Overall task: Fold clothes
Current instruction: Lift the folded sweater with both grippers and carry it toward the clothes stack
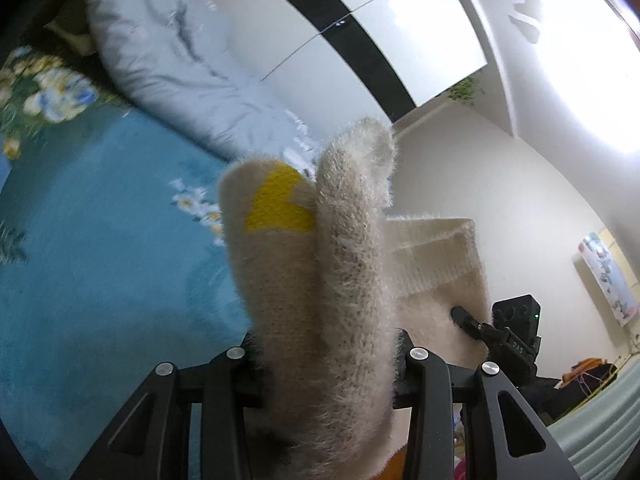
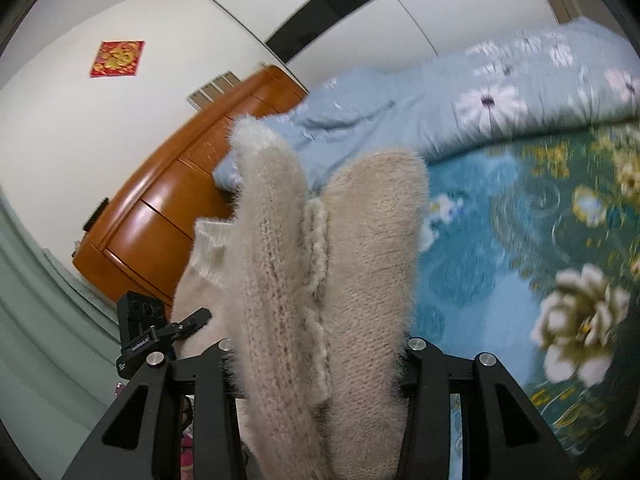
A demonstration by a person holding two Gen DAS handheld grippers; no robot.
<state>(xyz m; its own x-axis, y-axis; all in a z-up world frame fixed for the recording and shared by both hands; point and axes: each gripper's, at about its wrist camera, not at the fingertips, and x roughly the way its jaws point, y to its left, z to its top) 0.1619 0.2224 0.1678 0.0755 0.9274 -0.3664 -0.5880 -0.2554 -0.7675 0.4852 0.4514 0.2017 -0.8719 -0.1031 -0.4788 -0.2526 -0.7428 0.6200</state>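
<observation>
A fuzzy cream sweater [image 1: 348,240] with a yellow patch [image 1: 280,208] hangs bunched in thick folds, lifted above the bed. My left gripper [image 1: 324,360] is shut on one bunch of it, and the cloth hides the fingertips. In the right wrist view the same sweater [image 2: 272,240] fills the middle, with my right gripper [image 2: 320,360] shut on another bunch. Its ribbed hem [image 1: 436,256] stretches between the two grippers. The right gripper [image 1: 476,324] shows at the right of the left wrist view, and the left gripper [image 2: 188,322] shows at the lower left of the right wrist view.
Below lies a bed with a blue floral sheet [image 1: 100,240], and a pale blue quilt [image 1: 168,60] is heaped along its far side. A white wardrobe with a black stripe [image 1: 360,20] stands behind. A wooden headboard [image 2: 160,200] stands against the wall at one end.
</observation>
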